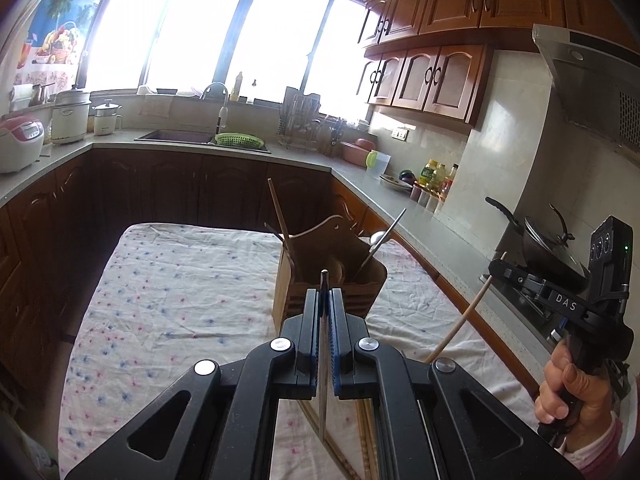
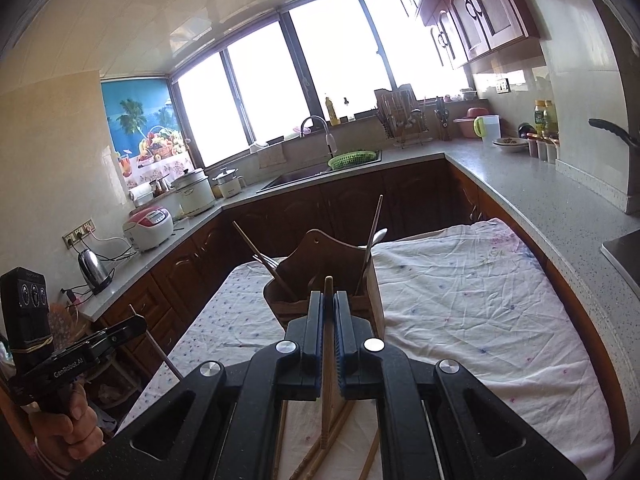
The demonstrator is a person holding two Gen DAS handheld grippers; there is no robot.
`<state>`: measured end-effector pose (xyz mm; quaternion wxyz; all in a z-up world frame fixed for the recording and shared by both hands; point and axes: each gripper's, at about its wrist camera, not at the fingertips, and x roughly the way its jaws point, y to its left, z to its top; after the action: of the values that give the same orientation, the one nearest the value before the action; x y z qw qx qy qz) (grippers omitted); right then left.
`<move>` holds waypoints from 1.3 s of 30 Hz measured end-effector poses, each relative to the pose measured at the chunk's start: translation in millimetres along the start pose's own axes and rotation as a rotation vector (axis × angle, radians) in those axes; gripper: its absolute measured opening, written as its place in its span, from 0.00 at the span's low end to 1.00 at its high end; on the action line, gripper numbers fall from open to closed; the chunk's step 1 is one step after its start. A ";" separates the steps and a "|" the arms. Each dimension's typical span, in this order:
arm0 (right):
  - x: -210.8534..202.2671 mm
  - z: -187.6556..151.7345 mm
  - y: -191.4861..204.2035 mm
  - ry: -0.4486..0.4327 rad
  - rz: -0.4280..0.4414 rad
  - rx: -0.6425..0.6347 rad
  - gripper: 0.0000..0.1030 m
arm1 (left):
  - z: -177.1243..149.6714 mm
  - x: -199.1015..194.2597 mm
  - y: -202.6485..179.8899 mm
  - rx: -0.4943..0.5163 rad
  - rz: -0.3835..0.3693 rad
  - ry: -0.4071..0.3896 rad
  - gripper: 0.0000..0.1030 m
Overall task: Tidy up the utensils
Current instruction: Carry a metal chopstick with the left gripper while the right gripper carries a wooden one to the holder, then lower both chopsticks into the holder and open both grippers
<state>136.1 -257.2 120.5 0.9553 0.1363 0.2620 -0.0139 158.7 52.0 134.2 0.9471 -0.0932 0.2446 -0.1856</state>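
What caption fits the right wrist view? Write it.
Right gripper shut on a wooden chopstick, facing the wooden utensil holder.

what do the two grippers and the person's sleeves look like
Both are matte black with silver round pivot bolts and blue ribbed pads inside the fingers. The left hand-held gripper reads "GenRobot.AI" in white on its side and carries a black box with three round lenses, strapped on by a rubber band. The right hand-held gripper reads "DAS" and its box shows a small green light. A pink sleeve covers the right wrist.
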 end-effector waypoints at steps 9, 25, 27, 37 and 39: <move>8.4 38.9 -2.1 -0.092 -0.013 0.001 0.05 | 34.1 14.1 1.3 0.004 0.007 -0.103 0.02; 59.0 109.5 -27.4 -0.232 -0.071 0.075 0.05 | 68.3 102.5 9.6 -0.023 0.046 -0.252 0.02; 72.7 106.8 -28.9 -0.215 -0.082 0.065 0.05 | 61.7 122.2 13.7 -0.044 0.051 -0.239 0.02; 125.5 57.2 -39.6 -0.105 -0.108 0.060 0.05 | 25.3 199.9 21.7 -0.049 0.096 -0.130 0.03; 131.6 50.9 -41.4 -0.080 -0.108 0.061 0.05 | 23.3 210.7 22.4 -0.048 0.096 -0.101 0.03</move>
<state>270.8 -304.8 85.7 0.9583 0.1503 0.2299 -0.0787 348.1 -9.3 58.1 0.9636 -0.1133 0.2049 -0.1291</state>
